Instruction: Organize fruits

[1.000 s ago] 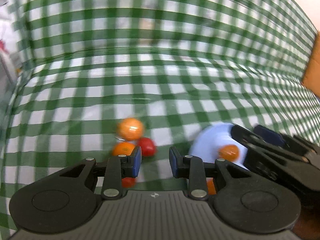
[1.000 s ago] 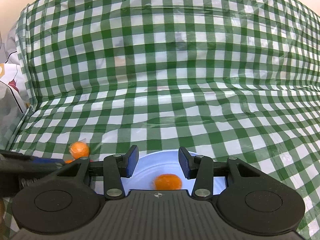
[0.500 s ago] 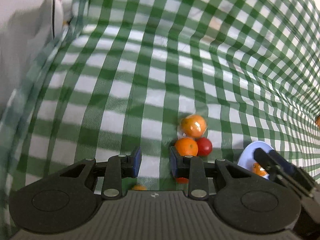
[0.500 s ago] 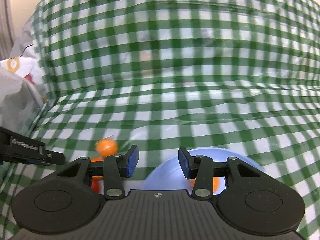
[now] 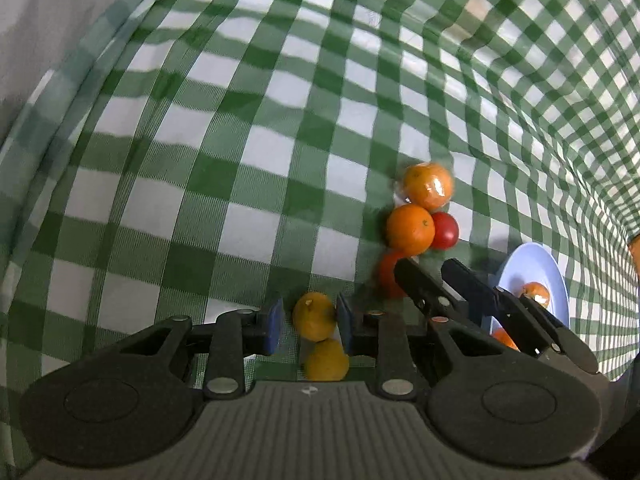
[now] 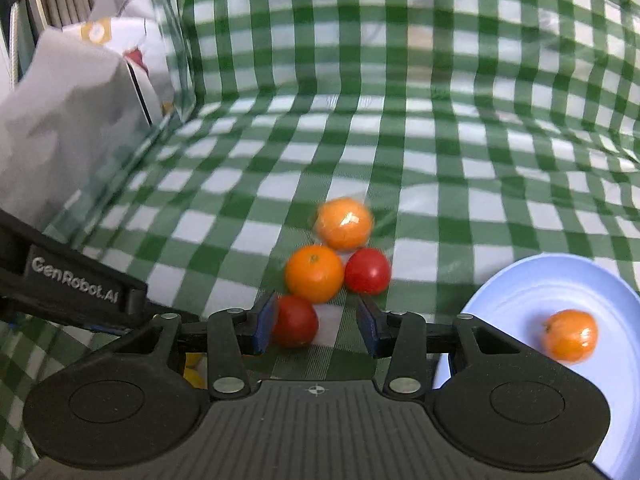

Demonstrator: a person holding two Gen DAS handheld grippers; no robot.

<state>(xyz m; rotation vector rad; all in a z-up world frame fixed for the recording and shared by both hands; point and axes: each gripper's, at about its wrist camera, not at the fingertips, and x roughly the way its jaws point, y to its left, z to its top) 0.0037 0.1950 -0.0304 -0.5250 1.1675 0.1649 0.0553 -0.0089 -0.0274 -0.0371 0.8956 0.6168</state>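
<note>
- The left gripper [image 5: 310, 320] hangs with its jaws parted on either side of a small yellow-orange round fruit [image 5: 314, 316]. The blue pads look just clear of the skin, so I judge nothing is gripped yet. A second yellow fruit [image 5: 326, 360] lies just behind it, touching or nearly so; closing now could knock that one away or catch both.
- The right gripper [image 6: 316, 320] is also released. Its left pad sits against or just beside a glossy red tomato-like fruit [image 6: 295, 322], which lies off-centre in the gap. A squeeze from here could push the fruit sideways rather than trap it.
- That red fruit sits close under a smooth orange citrus [image 6: 315, 273]. The citrus touches a second red round fruit [image 6: 368, 271] and an orange wrapped in clear film [image 6: 345, 223]. Any nudge could set the cluster rolling over the green-and-white checked plastic tablecloth [image 6: 440, 168], which looks slick.
- The two tools work very near each other, so their fingers could collide or block each other's path.
- The pale blue round plate [image 6: 520, 292] lies to the right and holds a small orange mandarin [image 6: 570, 335]. Its rim looks shallow, so a fruit dropped from height could bounce or roll off.
</note>
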